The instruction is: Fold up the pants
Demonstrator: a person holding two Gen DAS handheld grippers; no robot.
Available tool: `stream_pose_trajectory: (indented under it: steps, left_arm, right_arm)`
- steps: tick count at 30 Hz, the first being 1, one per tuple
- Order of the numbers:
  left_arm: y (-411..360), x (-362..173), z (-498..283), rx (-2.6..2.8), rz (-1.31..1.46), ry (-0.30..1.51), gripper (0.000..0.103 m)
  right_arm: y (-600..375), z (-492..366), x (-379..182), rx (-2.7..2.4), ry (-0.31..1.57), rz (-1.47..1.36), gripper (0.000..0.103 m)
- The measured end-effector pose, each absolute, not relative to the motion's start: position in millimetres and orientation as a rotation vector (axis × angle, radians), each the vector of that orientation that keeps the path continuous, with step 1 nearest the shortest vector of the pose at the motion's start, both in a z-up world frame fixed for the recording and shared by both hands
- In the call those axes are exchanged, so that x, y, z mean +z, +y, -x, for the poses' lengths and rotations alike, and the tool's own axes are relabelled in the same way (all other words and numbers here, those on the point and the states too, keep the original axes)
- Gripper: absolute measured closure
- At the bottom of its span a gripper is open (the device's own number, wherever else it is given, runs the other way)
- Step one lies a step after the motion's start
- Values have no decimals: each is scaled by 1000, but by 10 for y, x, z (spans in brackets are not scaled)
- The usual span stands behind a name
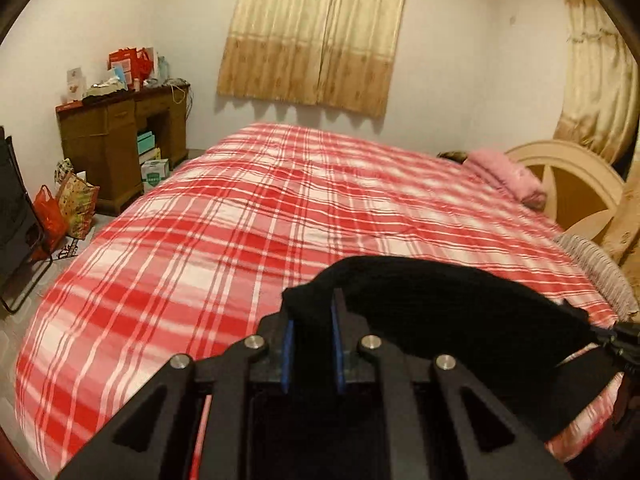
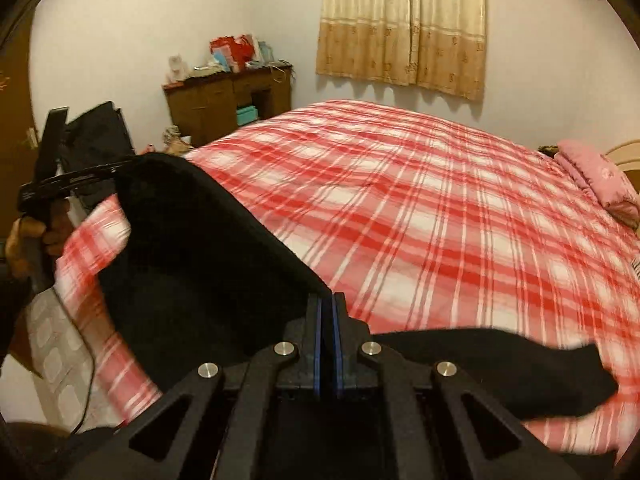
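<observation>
- While the left wrist view is looking across the bed (image 1: 280,208) with its red plaid cover, the left gripper (image 1: 313,320) is pinching a fold of the black pants (image 1: 440,304) between its blue pads, jaws nearly closed on the cloth.
- From there the pants are stretching rightward above the near edge of the bed to the right gripper (image 1: 624,344), barely showing at the frame's edge.
- A pink pillow (image 1: 504,176) is lying by the headboard, and a wooden desk (image 1: 120,144) is standing against the far wall.
- As the right wrist view is showing, the right gripper (image 2: 328,312) is clamping the pants (image 2: 208,280) edge, its jaws fully closed on thin fabric.
- The cloth is hanging in a slack sheet leftward to the left gripper (image 2: 72,176), gripped by a hand (image 2: 28,240).
- One dark end is trailing over the plaid at the lower right.
</observation>
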State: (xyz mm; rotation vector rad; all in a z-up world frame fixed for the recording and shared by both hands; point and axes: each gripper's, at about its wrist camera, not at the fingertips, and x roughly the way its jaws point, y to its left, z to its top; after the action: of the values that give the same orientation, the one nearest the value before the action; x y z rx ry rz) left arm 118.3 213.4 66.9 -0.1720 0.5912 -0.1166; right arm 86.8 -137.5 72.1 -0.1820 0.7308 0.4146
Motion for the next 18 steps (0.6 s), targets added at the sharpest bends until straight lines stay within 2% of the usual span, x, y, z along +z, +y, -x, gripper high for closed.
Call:
stream_pose_trajectory:
  steps: [4,7,10,11,12,13,14,16,18]
  left_arm:
    - [2172,427,-714,-105,162,576,78]
    - [2158,136,-555,-46,77,601,59]
    - [2193,-182,-451,-3,28,681,49]
    - [2224,-246,-416,0,26,700,38]
    - [2264,-331,-404,15,18,729,31]
    - [2302,-385,-392,37,8,748,23]
    - [2333,-426,-350,51,0,760,22]
    - [2446,-451,-316,85,-6,780,22]
    - [2621,-418,-256,135,26,773,22]
  right_arm:
    - [-1243,-397,322,405,764,256,99]
    - [-1207,-232,-81,380,809,316,98]
    - [-1150,-124,-382,363,841,367,98]
    - [-1121,-104,-496,348,855,394,98]
    - [-1108,-105,-580,341,875,411,96]
    - [-1095,-119,-652,341,903,422,90]
    - [-1093,-89,-655,354,911,410,85]
    - [-1161,-111,-576,418,919,310,55]
    - [-1242,-124,-471,449,910,218,45]
